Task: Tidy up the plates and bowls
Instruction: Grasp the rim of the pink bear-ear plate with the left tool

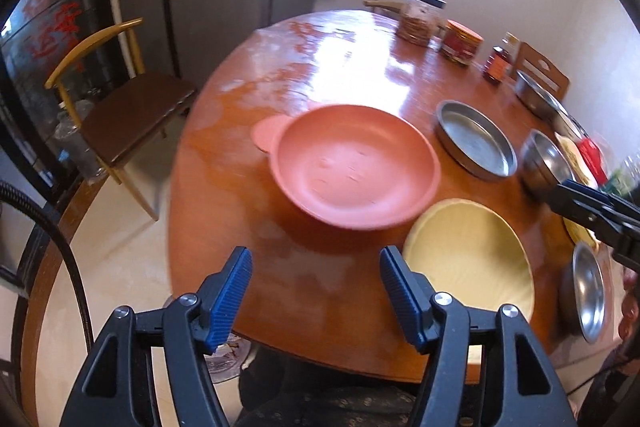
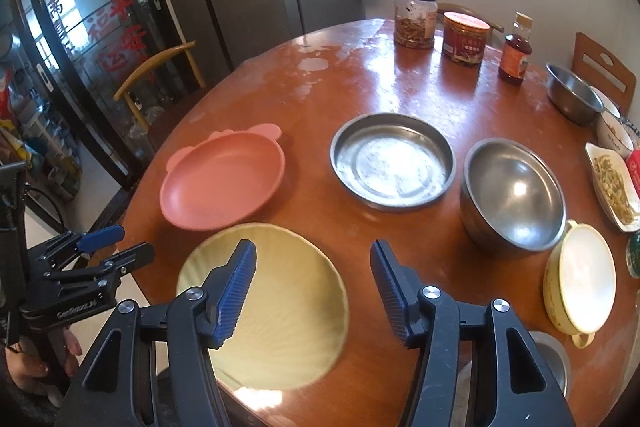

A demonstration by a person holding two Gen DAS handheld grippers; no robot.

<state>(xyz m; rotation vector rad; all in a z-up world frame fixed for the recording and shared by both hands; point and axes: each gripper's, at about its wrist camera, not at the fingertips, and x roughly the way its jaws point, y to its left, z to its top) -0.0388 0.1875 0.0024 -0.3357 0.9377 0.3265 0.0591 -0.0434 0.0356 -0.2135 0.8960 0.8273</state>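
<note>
Just ahead of the left gripper [image 1: 316,291], whose jaws stand apart and empty, the pink eared plate [image 1: 354,167] lies flat on the round wooden table [image 1: 340,59]; its ears point away toward the far left. The right gripper [image 2: 314,287], equally apart and empty, hovers over the pale yellow plate [image 2: 280,311]. Stacking would probably go best by pinching one rim squarely and lifting level.

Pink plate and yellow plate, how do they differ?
The pink plate has small ear-like tabs on its rim; the yellow plate has a plain round rim. The pink one looks smooth inside; the yellow one shows faint ribs. The yellow plate lies nearer the table edge, the pink farther in. Both are empty and upright.
</note>
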